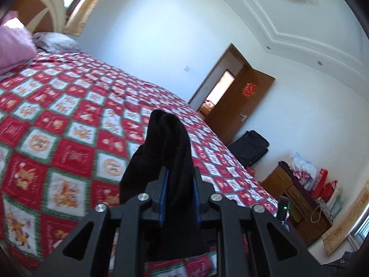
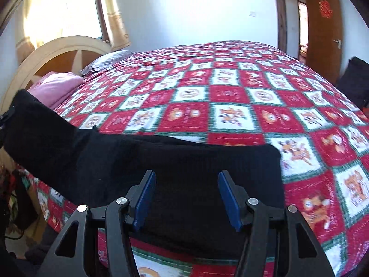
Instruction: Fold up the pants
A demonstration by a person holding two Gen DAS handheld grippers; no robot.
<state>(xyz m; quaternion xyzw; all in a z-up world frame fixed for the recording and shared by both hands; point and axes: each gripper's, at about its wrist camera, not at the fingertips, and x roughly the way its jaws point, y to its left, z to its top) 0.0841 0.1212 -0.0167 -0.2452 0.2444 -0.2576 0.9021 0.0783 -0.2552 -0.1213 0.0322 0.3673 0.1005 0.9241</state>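
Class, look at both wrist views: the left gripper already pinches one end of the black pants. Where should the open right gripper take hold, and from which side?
Probably the free corner of the black pants, where the edge ends square over the quilt. Bring the right gripper in from the near side, sliding rightward, jaws straddling the edge. The cloth stretches away left toward the left gripper, so that corner balances the span.

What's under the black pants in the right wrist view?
The red checked quilt shows past the black pants on every visible side, so they lie over it. What the cloth itself covers cannot be seen.
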